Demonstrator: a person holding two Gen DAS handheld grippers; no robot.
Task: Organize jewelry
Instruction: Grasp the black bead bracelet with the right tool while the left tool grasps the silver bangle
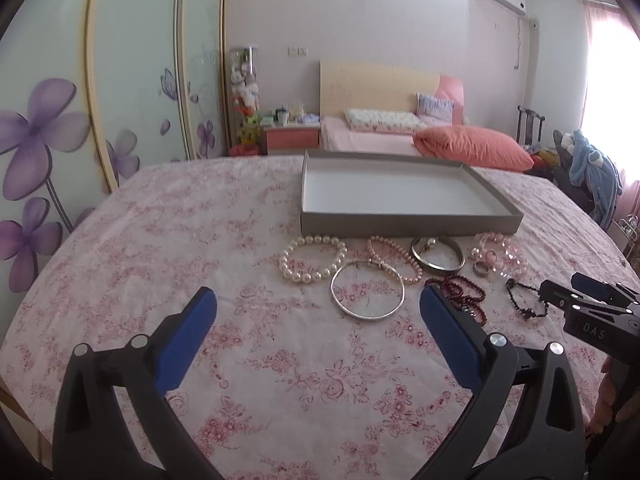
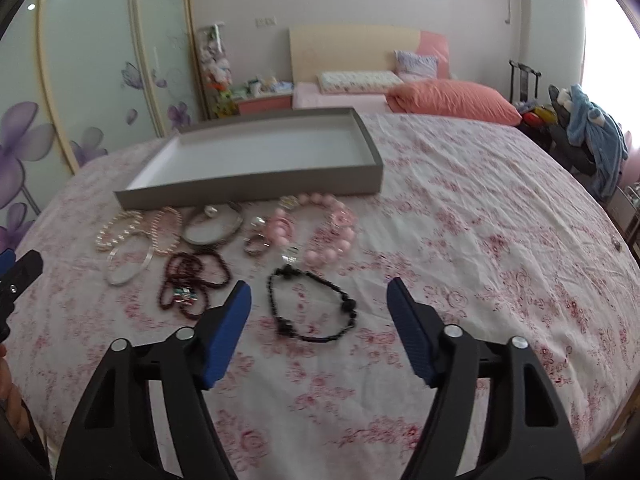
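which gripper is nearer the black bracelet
Right. The right gripper is open with the black bracelet lying between its fingertips; the left gripper is open off to the bracelet's left, facing the silver bangle.

A: What is seen of the surfaces?
B: The bedsheet [image 1: 240,208] is matt printed cloth, slightly creased. The tray [image 1: 408,222] looks like matt grey card, white inside.
A: And the jewelry?
B: The silver bangle [image 1: 367,291] is polished metal. The white pearl bracelet [image 1: 312,258] is glossy, the black bead bracelet [image 2: 314,306] darkly shiny. The gripper fingers [image 1: 188,344] are padded in blue textured rubber.
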